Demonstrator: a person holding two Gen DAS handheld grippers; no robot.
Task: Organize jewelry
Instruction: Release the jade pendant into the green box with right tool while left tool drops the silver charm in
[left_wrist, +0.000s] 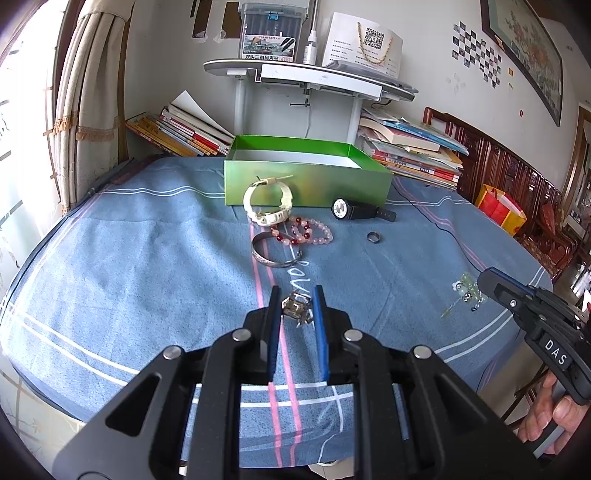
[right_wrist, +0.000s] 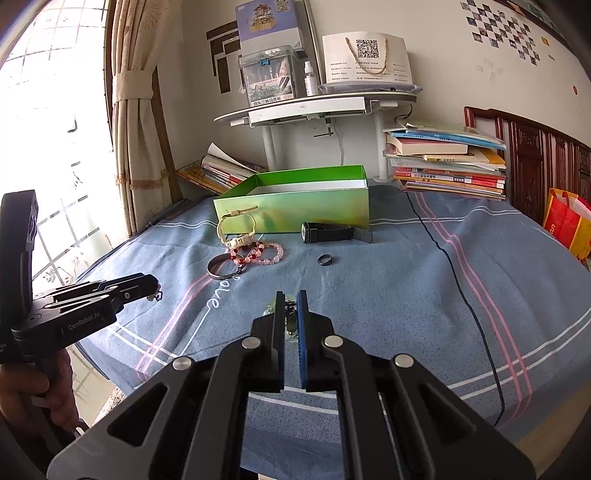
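Lying flat, black watch strap pointing right.

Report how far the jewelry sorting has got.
Done: nothing visible in the green box yet, though part of its floor is hidden. In hand: the left hand-held gripper holds a metallic piece; the right hand-held gripper is shut on a pale green beaded piece. Left: white watch, black watch, pink bead bracelets, silver bangle, ring.
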